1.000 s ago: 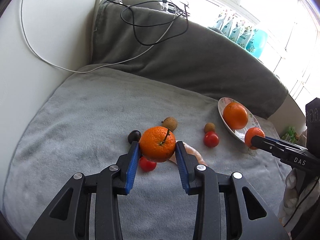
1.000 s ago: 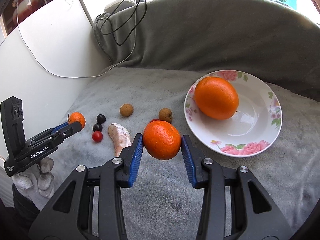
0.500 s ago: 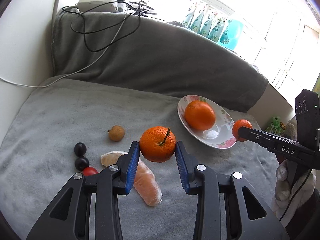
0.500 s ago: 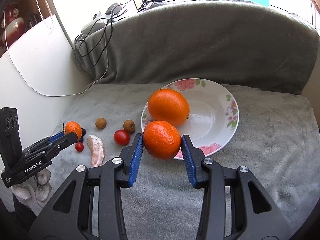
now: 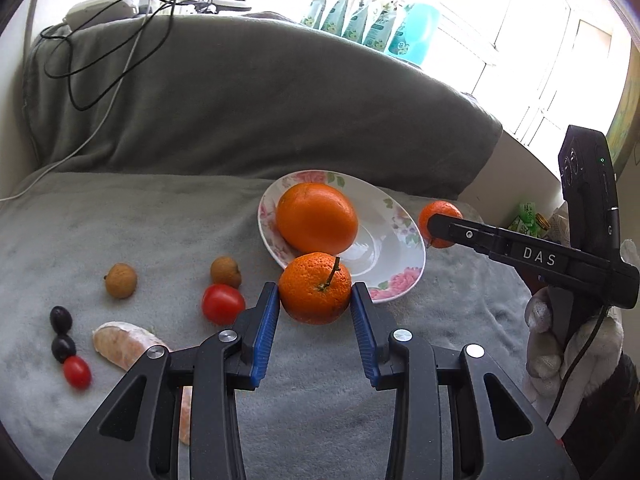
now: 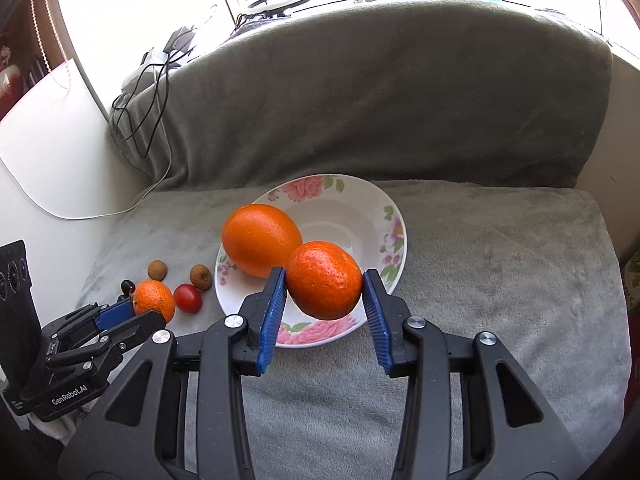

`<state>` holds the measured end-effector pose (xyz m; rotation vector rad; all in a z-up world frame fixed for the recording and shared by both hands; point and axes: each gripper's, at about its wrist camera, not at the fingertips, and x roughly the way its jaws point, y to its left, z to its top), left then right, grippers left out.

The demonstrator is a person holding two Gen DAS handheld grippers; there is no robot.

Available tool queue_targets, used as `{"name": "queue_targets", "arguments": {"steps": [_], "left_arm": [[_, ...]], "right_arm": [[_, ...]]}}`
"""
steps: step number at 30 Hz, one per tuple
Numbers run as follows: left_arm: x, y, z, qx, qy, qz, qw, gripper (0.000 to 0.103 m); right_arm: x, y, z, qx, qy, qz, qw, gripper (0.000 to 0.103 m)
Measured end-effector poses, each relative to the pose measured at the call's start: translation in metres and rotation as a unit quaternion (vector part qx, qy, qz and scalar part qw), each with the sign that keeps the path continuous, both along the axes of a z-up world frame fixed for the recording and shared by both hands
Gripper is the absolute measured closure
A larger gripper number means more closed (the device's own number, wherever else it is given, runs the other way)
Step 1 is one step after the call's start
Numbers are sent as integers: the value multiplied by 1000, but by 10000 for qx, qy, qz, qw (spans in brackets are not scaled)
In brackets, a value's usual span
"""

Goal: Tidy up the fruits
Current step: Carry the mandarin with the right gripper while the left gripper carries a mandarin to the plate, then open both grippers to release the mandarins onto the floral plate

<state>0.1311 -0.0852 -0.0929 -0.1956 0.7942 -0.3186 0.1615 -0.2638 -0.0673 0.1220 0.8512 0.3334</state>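
Note:
My left gripper point(image 5: 315, 300) is shut on a stemmed mandarin point(image 5: 315, 288), held in the air just short of the near rim of a flowered white plate point(image 5: 394, 256). A big orange point(image 5: 317, 218) lies on that plate. My right gripper point(image 6: 324, 284) is shut on a second mandarin point(image 6: 323, 279), hanging over the plate point(image 6: 352, 204) beside the big orange point(image 6: 261, 239). In the right wrist view the left gripper point(image 6: 138, 312) and its mandarin point(image 6: 153, 300) show at the lower left. In the left wrist view the right gripper's mandarin point(image 5: 439, 223) shows past the plate's right rim.
On the grey blanket point(image 5: 140, 216) left of the plate lie two brown longans point(image 5: 121, 280) point(image 5: 226, 271), a cherry tomato point(image 5: 222, 303), two dark grapes point(image 5: 61, 318), a small tomato point(image 5: 77, 371) and a peeled citrus piece point(image 5: 126, 347). A grey cushion point(image 6: 360, 92) with cables stands behind.
Both grippers have carried their mandarins to the right toward the plate. The right one now hangs over it; the left one has reached its near rim.

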Motion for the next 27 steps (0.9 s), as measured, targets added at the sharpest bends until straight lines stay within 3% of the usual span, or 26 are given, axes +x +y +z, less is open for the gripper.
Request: {"name": "queue_targets", "arguments": {"steps": [9, 27], "left_arm": [[17, -32, -7, 86, 54, -263, 9996, 68], [32, -48, -16, 109, 193, -420, 9989, 68]], "right_arm": [[22, 0, -9, -122, 72, 14, 9999, 62], [49, 3, -20, 55, 246, -3, 9997, 62]]}}
